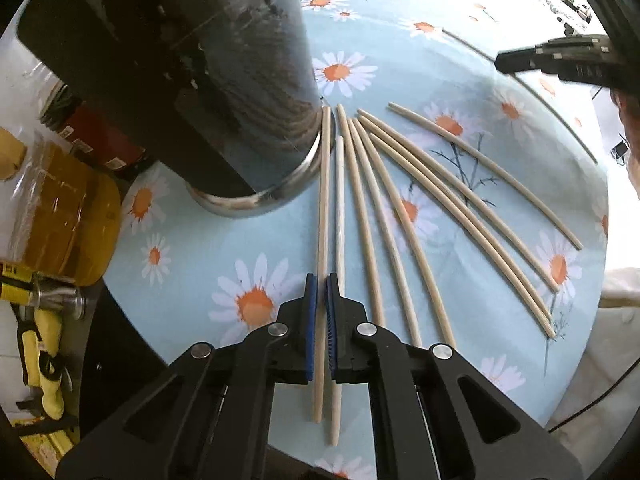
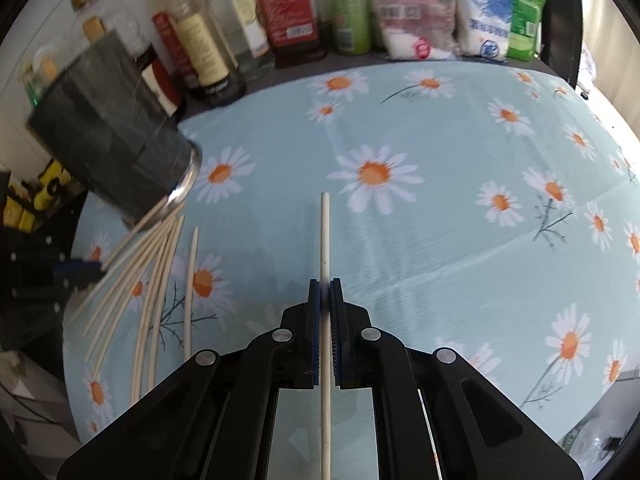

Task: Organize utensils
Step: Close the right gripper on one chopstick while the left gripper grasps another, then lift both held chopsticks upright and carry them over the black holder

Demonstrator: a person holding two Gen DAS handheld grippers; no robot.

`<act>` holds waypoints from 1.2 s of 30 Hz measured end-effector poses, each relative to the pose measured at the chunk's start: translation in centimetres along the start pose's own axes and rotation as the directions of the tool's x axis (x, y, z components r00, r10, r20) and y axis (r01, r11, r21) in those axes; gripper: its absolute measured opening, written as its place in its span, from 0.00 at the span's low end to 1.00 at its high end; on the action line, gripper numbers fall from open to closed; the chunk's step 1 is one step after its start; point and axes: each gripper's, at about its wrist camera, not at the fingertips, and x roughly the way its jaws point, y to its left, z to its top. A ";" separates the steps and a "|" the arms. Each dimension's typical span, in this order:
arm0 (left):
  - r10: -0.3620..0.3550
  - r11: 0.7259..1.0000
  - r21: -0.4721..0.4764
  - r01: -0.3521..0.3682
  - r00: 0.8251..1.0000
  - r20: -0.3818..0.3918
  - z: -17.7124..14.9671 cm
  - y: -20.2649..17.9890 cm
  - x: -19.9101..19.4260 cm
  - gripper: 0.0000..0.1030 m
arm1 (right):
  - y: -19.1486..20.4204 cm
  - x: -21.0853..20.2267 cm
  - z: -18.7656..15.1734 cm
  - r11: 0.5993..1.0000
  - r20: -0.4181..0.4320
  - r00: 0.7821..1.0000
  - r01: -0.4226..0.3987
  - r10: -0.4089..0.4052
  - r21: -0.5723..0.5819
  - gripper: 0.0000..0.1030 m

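Chopsticks [image 1: 400, 208] lie fanned across a bench [image 1: 460, 60] covered in a pale blue cloth printed with white and orange daisies, as the left wrist view shows it. Nine pale wooden sticks can be counted there, their far tips gathered near the metal rim of a dark cylindrical holder [image 1: 208, 80] that leans over the cloth's left side. The left claw [image 1: 322, 292] is closed around one of them, the leftmost chopstick [image 1: 325, 200], which runs forward between the blue pads toward the holder's base (a second stick lies just beside it on the right). Off the bench's left edge sit a yellow box [image 1: 60, 208] and a red container [image 1: 100, 140]; the right claw's black body shows at the upper right. From the right wrist view, the same daisy cloth fills the frame, and a row of bottles [image 2: 208, 40], jars and bags [image 2: 448, 12] stands along the bench's far edge against the wall. The right claw [image 2: 325, 288] is clamped on a single chopstick [image 2: 325, 236] that points straight ahead above the cloth. At the left, the holder [image 2: 116, 132] appears blurred and tilted, with about eight sticks [image 2: 152, 280] spread beside its mouth (the blur makes this count uncertain).
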 end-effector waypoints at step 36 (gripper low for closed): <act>0.339 0.703 -0.709 0.051 0.852 0.398 -6.5 1.7 -20.3 0.05 | 6.6 -8.5 14.1 0.804 0.171 0.851 -0.378 0.497 -0.458 0.04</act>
